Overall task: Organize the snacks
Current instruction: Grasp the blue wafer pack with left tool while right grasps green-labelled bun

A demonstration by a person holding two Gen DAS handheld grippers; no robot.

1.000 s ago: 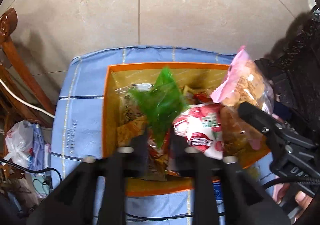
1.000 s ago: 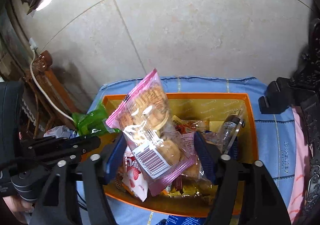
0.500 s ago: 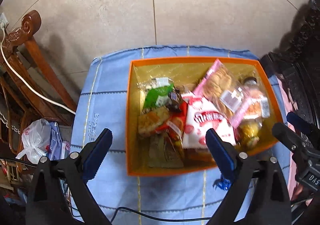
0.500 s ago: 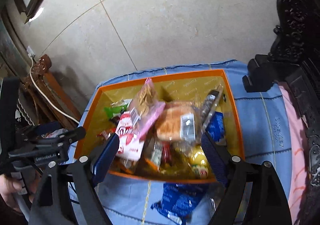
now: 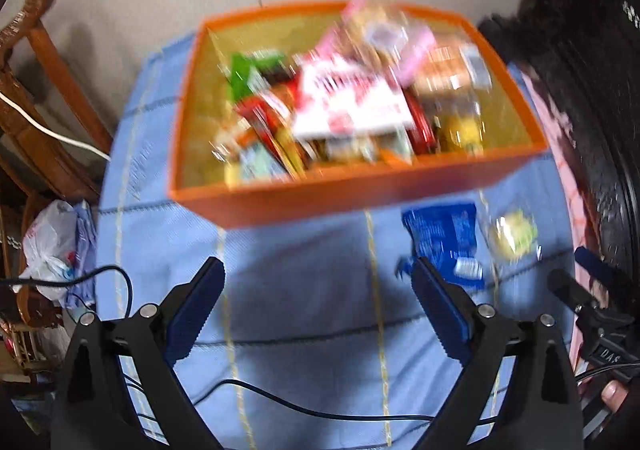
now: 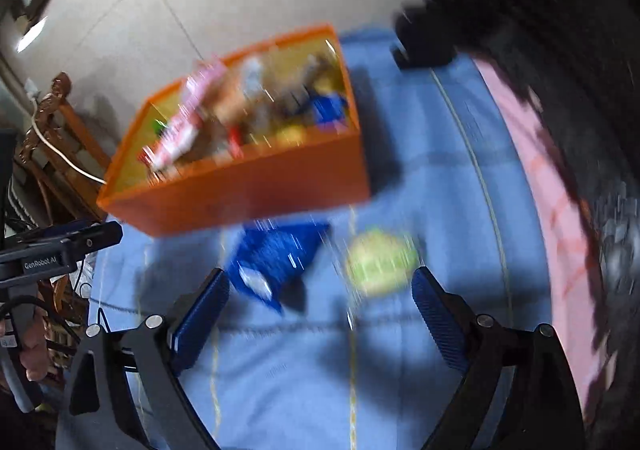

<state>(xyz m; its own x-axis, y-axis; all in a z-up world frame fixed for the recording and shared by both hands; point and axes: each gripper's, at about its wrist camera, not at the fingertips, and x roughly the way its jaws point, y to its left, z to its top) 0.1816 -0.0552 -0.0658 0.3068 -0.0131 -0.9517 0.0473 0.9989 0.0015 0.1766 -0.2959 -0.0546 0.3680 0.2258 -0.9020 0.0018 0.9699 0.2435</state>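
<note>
Dropped green & pink packs into orange box (image 5: 360, 189), pulled back w/ left gripper (image 5: 316, 310) wide & empty, right gripper (image 6: 320, 310) opening over blue packet (image 6: 280, 254) & yellow-green snack (image 6: 380, 262) (both unboxed, on blue cloth (image 5: 300, 290)).

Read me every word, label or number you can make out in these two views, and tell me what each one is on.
"GenRobot.AI": on the left gripper's black body, seen from the right wrist view.
"DAS": partial letters on the right gripper's black body, seen from the left wrist view.
Blue packet: white label too blurred to read.
Red and white packet in the orange box: print too blurred to read.
</note>
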